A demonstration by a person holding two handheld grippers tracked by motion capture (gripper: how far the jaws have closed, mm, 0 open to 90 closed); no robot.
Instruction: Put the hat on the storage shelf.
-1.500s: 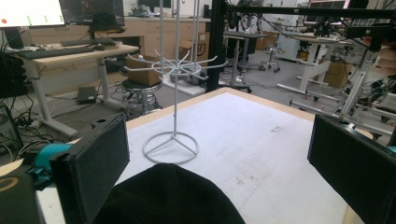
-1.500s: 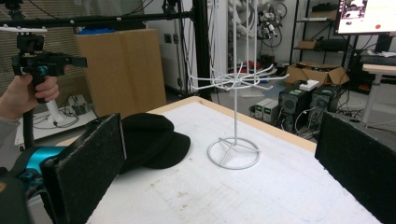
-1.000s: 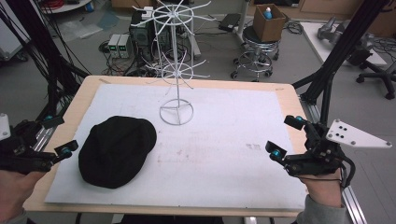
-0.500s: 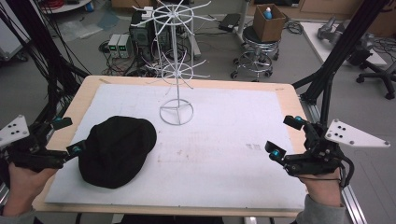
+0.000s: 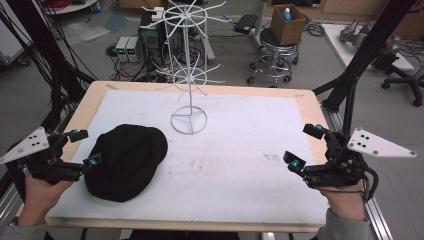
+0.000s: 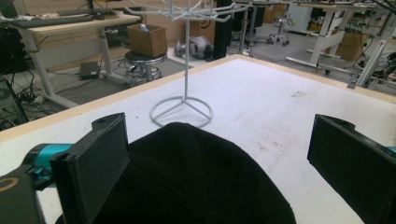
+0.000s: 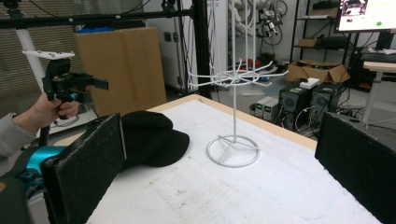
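Observation:
A black cap (image 5: 125,161) lies flat on the left half of the white table top (image 5: 240,150); it also fills the lower middle of the left gripper view (image 6: 196,182) and sits left of centre in the right gripper view (image 7: 152,137). My left gripper (image 5: 82,148) is open at the cap's left edge, its jaws wide apart on either side of the cap. A white wire hook stand (image 5: 188,75) rises at the table's far middle (image 6: 184,60) (image 7: 233,116). My right gripper (image 5: 302,147) hovers open over the table's right side, nothing between its jaws.
The table has a wooden rim (image 5: 305,97). Black frame posts (image 5: 360,55) stand at the right and left corners. Behind the table are a stool with a cardboard box (image 5: 286,22), electronics boxes (image 5: 127,47) and cables on the floor.
My left gripper has moved in from the table's left edge to the cap, jaws now flanking its left side. The right gripper and the cap have stayed put.

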